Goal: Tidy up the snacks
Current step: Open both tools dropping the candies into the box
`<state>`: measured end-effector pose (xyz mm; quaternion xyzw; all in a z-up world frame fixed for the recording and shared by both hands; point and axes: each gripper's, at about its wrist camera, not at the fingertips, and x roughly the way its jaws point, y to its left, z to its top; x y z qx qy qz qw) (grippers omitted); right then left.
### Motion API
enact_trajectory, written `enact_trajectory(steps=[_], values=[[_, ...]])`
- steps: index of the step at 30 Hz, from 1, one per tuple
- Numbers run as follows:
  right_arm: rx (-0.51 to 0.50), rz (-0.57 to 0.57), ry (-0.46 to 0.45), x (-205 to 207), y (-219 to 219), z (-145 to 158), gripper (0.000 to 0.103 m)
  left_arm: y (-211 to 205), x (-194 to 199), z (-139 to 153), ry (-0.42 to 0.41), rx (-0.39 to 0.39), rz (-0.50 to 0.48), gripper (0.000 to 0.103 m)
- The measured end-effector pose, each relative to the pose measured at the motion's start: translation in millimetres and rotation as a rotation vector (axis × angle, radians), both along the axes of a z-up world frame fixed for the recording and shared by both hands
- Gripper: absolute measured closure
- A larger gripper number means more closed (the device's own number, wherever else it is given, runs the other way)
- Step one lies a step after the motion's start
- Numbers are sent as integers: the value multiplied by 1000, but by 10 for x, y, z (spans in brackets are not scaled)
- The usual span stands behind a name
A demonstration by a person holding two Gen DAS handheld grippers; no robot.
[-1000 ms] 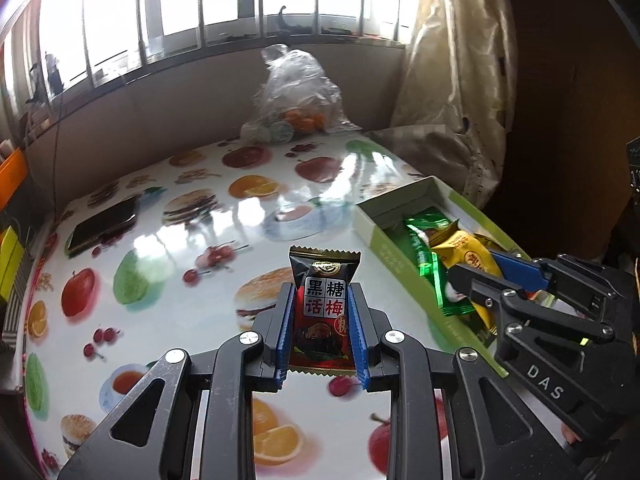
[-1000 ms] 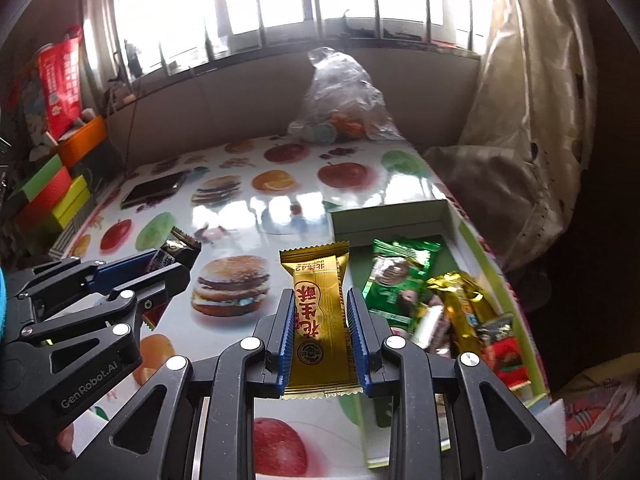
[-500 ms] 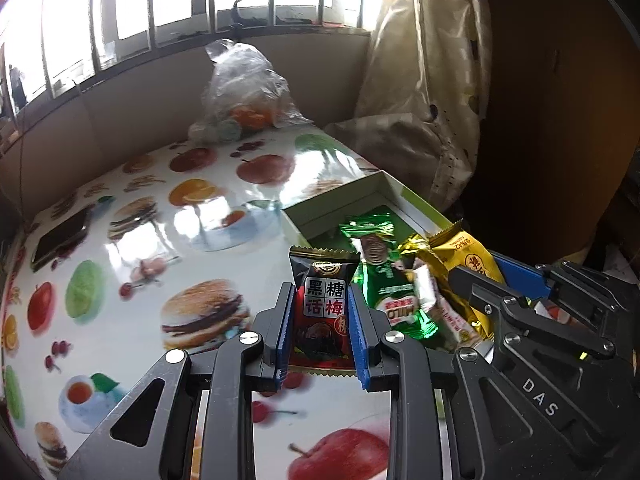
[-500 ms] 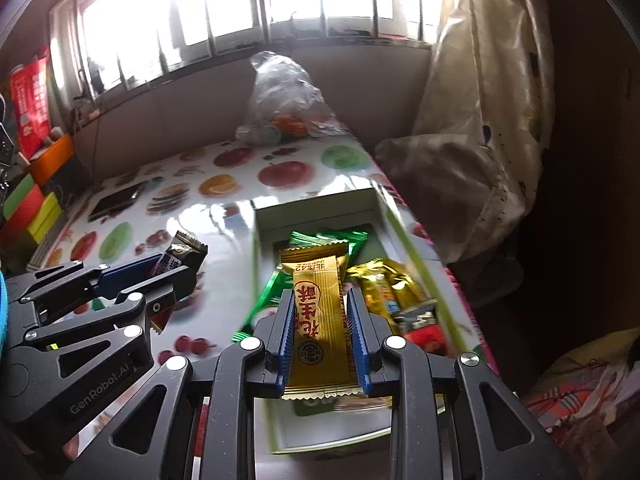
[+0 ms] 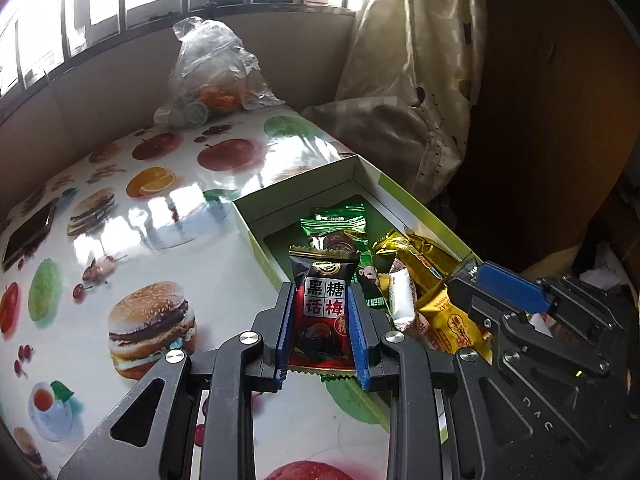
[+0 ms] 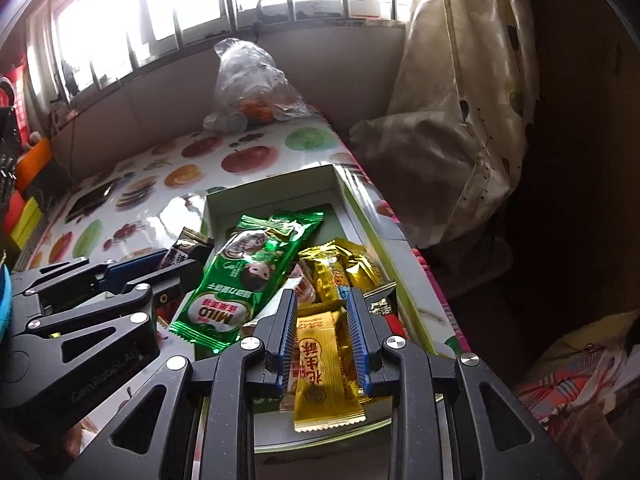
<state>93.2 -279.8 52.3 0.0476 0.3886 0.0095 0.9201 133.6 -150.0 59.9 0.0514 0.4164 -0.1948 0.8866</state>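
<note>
Left claw (image 5: 322, 330) is closed on a dark snack packet (image 5: 323, 312) with red and white Chinese lettering, its blue-padded fingers pressing the packet's two long edges. It hangs over the near left corner of an open green-and-white box (image 5: 256, 240), which sits on a tabletop (image 5: 132, 240) printed with burgers, apples and oranges.

Right claw (image 6: 320, 338) stands parted over the box. A yellow packet (image 6: 320, 364) with red lettering lies between its fingers, but there are gaps on both sides, so it looks released or about to be; whether it rests fully on the pile below cannot be told.

Inside the box are several snacks already: a long green Milo wrapper (image 6: 248, 276), gold foil packets (image 6: 344, 268), and some small white and red ones, all heaped loosely with no sorting visible.

As a judgement, the task is well along. Most snacks appear gathered in the box, the yellow one is arriving, and the dark packet is the one left to drop in. No other loose snacks show on the tabletop in either view.

A phone (image 5: 28, 232) lies at the far left, and a clear plastic bag (image 5: 212, 68) of items sits by the window wall, with a curtain (image 5: 412, 64) to the right.
</note>
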Motion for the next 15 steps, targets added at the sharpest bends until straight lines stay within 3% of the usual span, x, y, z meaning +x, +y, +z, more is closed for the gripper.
enact_trajectory(steps=[15], values=[[24, -41, 3, -46, -136, -49, 78, -215, 68, -134, 30, -2, -37, 74]])
